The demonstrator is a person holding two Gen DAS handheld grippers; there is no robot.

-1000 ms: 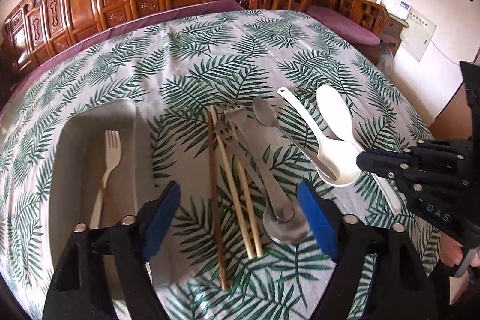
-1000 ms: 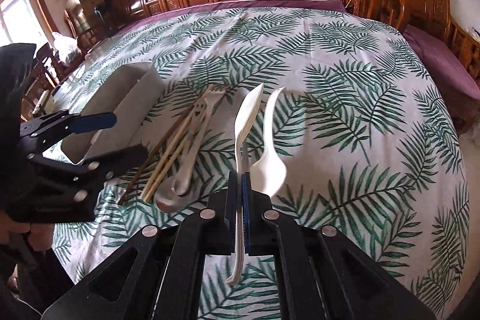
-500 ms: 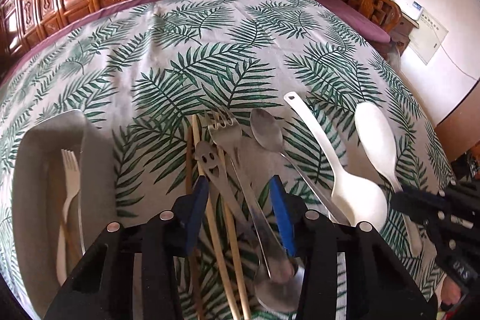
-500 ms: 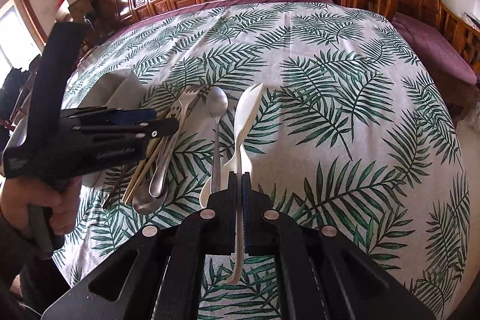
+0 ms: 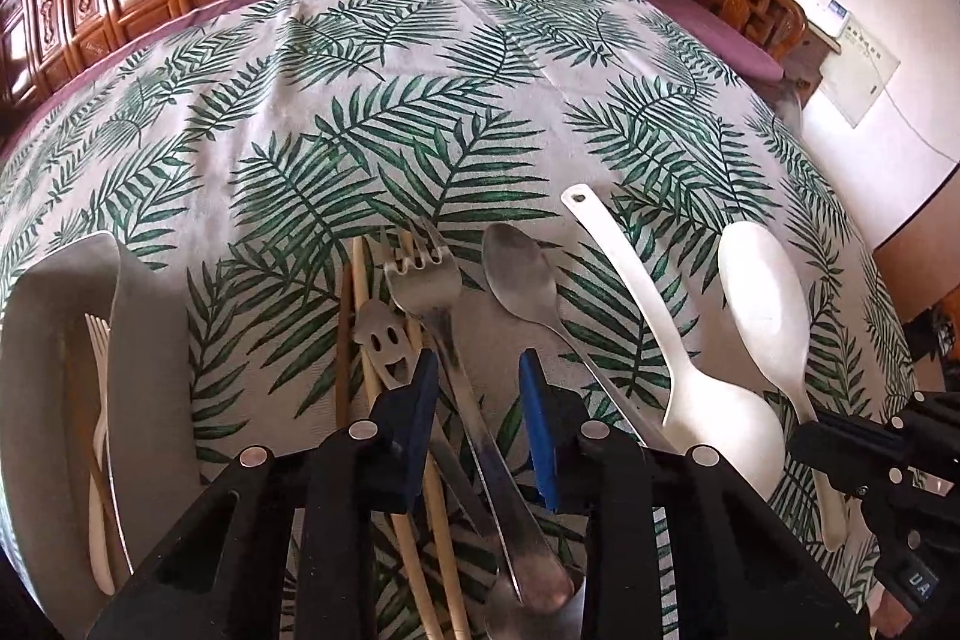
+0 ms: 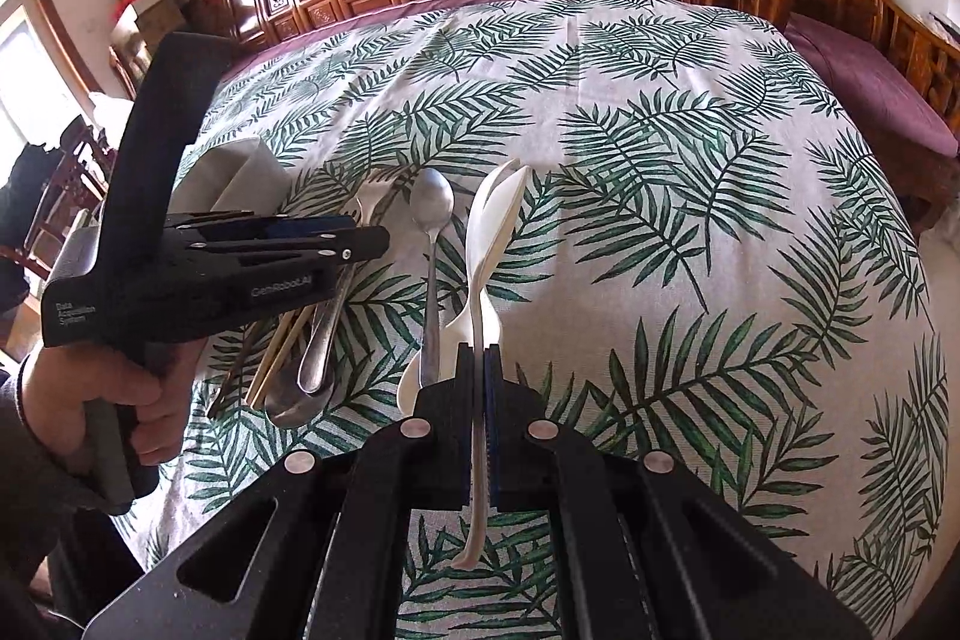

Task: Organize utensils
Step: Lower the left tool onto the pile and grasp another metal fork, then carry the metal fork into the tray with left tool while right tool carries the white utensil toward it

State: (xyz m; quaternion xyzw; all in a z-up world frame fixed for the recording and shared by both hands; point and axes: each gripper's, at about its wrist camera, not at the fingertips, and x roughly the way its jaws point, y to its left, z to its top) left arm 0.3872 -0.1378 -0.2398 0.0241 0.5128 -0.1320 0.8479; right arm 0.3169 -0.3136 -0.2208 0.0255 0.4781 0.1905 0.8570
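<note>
Behind left gripper [image 5: 474, 370], fork [image 5: 423, 274] handles hidden — tray [image 5: 150, 340] cropped.

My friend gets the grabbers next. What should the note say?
Right gripper: shut on the handle of a white plastic spoon.
Left gripper: its fingers have just been closing around the steel fork's handle, with gaps showing on both sides, so not gripped yet.
Done: one cream plastic fork lies in the grey tray.
Left on the leaf-print tablecloth: steel fork, smiley-face utensil, wooden chopsticks, steel spoon, second white spoon.
</note>
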